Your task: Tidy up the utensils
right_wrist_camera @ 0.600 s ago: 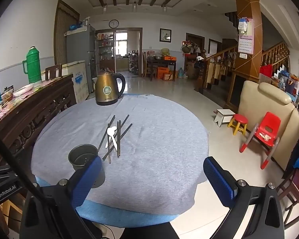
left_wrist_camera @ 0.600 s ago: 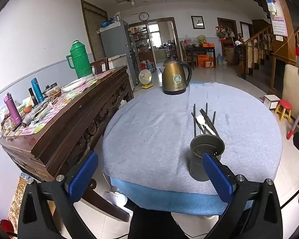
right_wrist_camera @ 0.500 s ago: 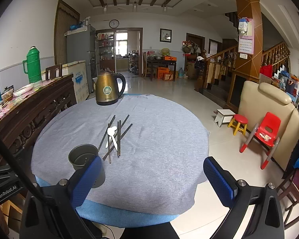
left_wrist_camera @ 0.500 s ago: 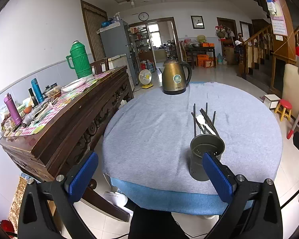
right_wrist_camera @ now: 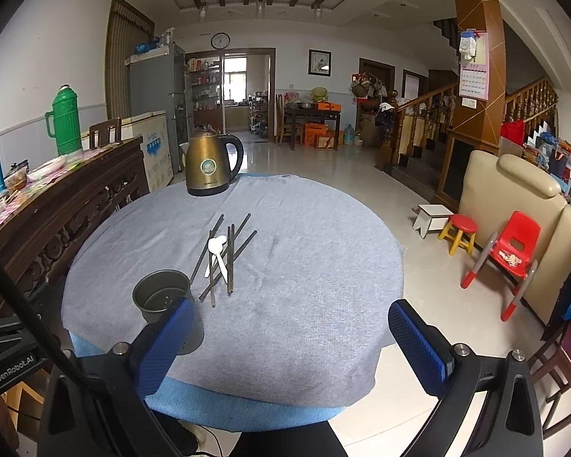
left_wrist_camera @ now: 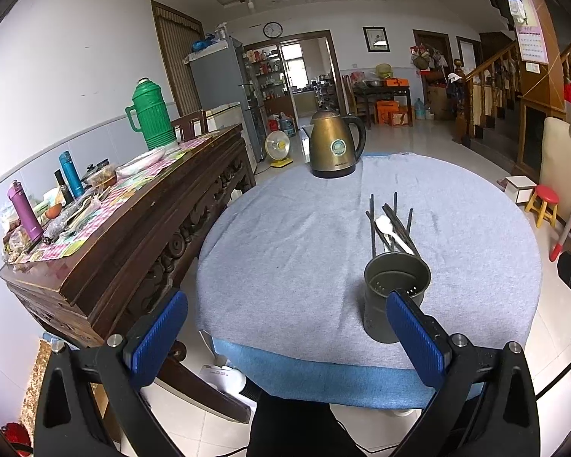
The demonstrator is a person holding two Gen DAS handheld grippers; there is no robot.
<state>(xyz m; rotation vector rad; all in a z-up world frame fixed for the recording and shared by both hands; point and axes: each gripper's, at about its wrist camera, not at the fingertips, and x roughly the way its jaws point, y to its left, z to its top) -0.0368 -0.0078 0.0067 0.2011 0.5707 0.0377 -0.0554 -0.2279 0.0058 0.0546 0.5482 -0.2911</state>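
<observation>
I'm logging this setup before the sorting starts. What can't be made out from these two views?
- Chopsticks: they overlap in both views, so no sure count.
- Spoons: one or two white ones, too small to tell in the right view.
- Holder: its lower side is behind a blue pad in both views.
- Kettle: its label is too small to read.
- Table: the near edge is cut off behind both grippers.

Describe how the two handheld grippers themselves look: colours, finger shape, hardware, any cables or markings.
Both look alike. The left gripper and right gripper each have a black angular frame carrying two flat, slab-like fingers faced with textured blue pads, with silver round bolts at the finger bases. In the right wrist view, a black cable crosses in front of a black housing printed "GenRobot.AI".
</observation>
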